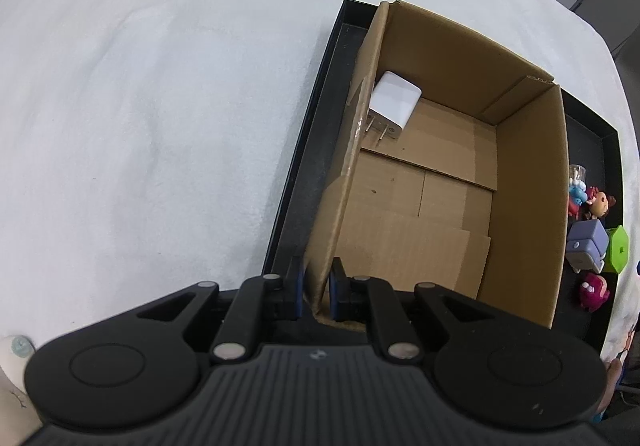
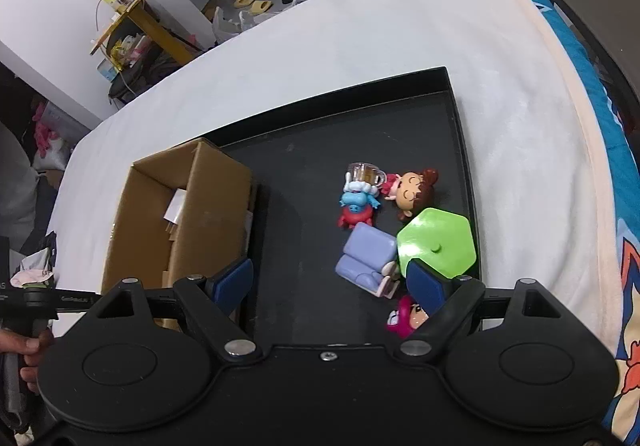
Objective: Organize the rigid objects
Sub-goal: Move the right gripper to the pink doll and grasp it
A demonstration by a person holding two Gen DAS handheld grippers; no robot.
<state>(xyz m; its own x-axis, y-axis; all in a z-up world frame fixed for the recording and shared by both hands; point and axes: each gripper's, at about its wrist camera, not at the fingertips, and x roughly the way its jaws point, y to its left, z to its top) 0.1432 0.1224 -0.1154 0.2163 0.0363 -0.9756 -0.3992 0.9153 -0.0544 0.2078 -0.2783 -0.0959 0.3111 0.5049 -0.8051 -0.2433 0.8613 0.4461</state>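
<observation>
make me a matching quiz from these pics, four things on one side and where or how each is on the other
Things:
1. white charger
2. left gripper
3. right gripper
4. green lid

States:
A. jaws wide open above the tray
B. lying inside the cardboard box
C. on the black tray beside the purple toy
D. clamped on the box wall

Pairs: 1-B, 2-D, 3-A, 4-C

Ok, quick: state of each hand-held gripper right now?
Left hand-held gripper: shut on the cardboard box wall.
Right hand-held gripper: open, holding nothing, above the black tray.
</observation>
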